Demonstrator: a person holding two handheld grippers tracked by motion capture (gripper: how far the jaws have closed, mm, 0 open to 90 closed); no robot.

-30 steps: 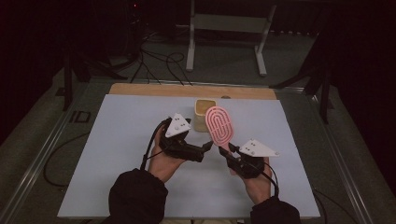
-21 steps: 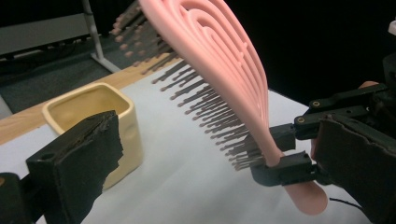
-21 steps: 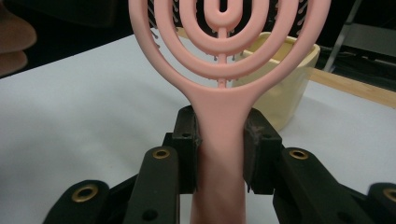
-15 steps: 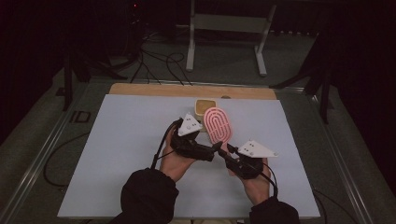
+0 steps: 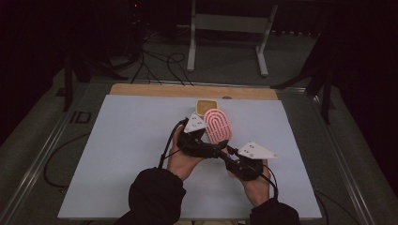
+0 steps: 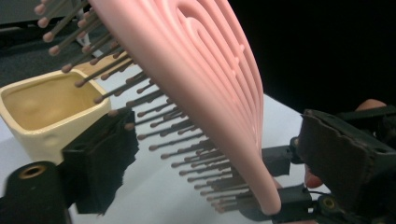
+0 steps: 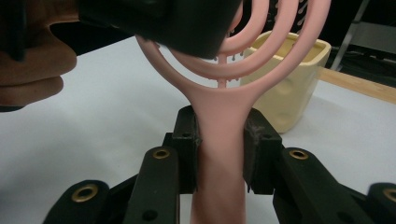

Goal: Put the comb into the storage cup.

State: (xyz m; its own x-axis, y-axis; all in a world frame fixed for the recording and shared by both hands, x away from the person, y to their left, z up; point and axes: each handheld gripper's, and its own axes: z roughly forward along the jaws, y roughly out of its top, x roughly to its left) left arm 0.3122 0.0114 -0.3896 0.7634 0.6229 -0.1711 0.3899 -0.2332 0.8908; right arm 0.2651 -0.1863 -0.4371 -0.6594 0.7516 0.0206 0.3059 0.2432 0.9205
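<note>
A pink paddle hairbrush [image 5: 218,125] is held up off the table, its handle [image 7: 219,140] clamped in my right gripper [image 5: 228,153], which is shut on it. In the right gripper view the two pads [image 7: 187,140] press the handle from both sides. My left gripper [image 5: 213,147] is open, with its jaws standing wide on either side of the brush head [image 6: 210,70]. The dark bristles [image 6: 159,126] point toward its left pad [image 6: 100,158]. A pale yellow cup [image 5: 206,107] stands upright on the table just behind the brush.
The white table mat [image 5: 131,154] spreads wide to the left and right of the hands. A wooden strip [image 5: 155,90] runs along its far edge. A metal stand [image 5: 227,28] and cables lie on the floor beyond the table.
My left gripper has moved right, up to the brush, and its open jaws now straddle the brush head. The right gripper and the brush have stayed in place.
</note>
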